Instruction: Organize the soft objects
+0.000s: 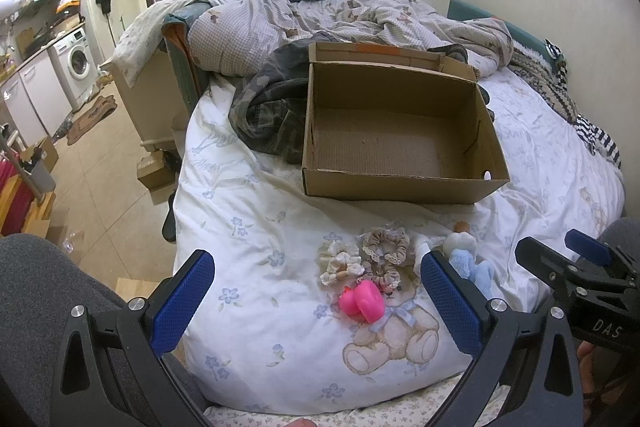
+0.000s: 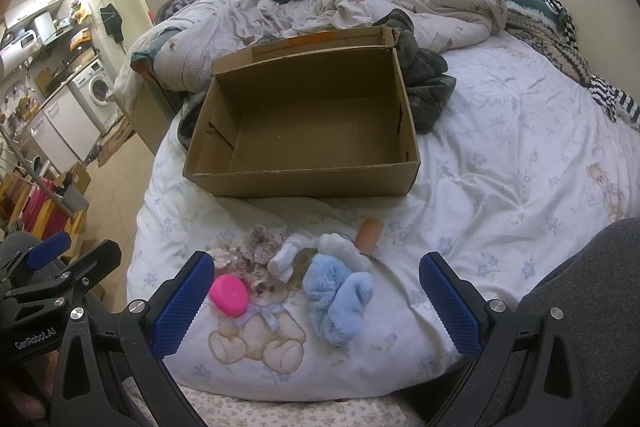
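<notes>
An empty cardboard box (image 1: 400, 183) (image 2: 304, 183) stands open on the bed. In front of it lies a small heap: two frilly scrunchies (image 1: 384, 251) (image 2: 260, 247), a pink round toy (image 1: 362, 301) (image 2: 229, 295), fluffy blue socks (image 2: 340, 297) (image 1: 476, 273), a white sock (image 2: 286, 255) and an orange-tan cylinder (image 2: 370, 233) (image 1: 463, 227). My left gripper (image 1: 316, 291) is open just short of the heap, nothing between its fingers. My right gripper (image 2: 316, 291) is open too, its fingers either side of the blue socks but nearer to me than them.
The white quilt (image 1: 260, 227) with bear prints covers the bed. Crumpled bedding (image 1: 340, 15) and a dark garment (image 1: 268, 115) lie behind the box. Striped fabric (image 1: 592, 135) sits at the right edge. To the left, the floor drops off toward a washing machine (image 1: 80, 61). Grey-clad knees flank the grippers.
</notes>
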The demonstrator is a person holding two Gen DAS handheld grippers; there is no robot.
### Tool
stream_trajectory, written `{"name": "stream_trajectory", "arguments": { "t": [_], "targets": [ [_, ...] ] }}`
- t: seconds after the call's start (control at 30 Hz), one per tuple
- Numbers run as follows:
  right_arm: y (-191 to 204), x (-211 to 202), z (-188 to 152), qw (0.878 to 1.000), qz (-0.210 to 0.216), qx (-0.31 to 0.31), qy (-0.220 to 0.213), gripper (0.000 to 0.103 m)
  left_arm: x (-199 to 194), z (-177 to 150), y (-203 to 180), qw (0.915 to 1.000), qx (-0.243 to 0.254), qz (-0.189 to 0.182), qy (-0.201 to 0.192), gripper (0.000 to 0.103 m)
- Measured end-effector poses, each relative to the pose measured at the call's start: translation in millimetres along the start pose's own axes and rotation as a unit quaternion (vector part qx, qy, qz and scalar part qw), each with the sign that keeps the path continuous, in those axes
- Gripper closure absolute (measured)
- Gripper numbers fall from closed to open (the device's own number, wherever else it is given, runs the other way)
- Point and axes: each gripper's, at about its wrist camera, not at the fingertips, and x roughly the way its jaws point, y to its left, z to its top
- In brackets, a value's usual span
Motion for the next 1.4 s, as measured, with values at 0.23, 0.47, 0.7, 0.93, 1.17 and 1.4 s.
{"name": "stream_trajectory", "arguments": {
  "t": [0.23, 0.47, 0.7, 0.93, 1.17, 1.4],
  "targets": [
    [-0.1, 0.0, 0.1, 1.000, 0.000, -0.001, 0.000, 0.000, -0.7, 0.0, 0.0, 1.0000, -0.001, -0.001, -0.003, 0.000],
    [0.0, 0.3, 0.1, 1.000, 0.000, -0.001, 0.001, 0.000, 0.6, 0.6, -1.7, 1.0000, -0.003, -0.001, -0.004, 0.000],
    [0.7, 0.9, 1.5, 1.000, 0.001, 0.002, 0.006, 0.000, 2.5, 2.0, -2.5, 1.0000, 0.003, -0.003, 0.002, 0.000],
    [-2.1, 3.6, 19.3, 0.999, 0.021, 0.010, 0.031, 0.000, 7.9, 15.7, -4.6, 0.9996, 0.009, -0.012, 0.024, 0.000],
    [-10.1, 15.3, 38.9, 0.998, 0.032, 0.008, 0.055, 0.000, 32.4, 25.3, 4.1, 0.9974, -0.017, -0.010, 0.070, 0.000],
    [-36.2, 50.9, 33.3, 0.993, 0.036, 0.052, 0.103, 0.000, 76.6, 27.5, 13.2, 0.9902, -0.038, -0.004, 0.134, 0.000]
  ]
}}
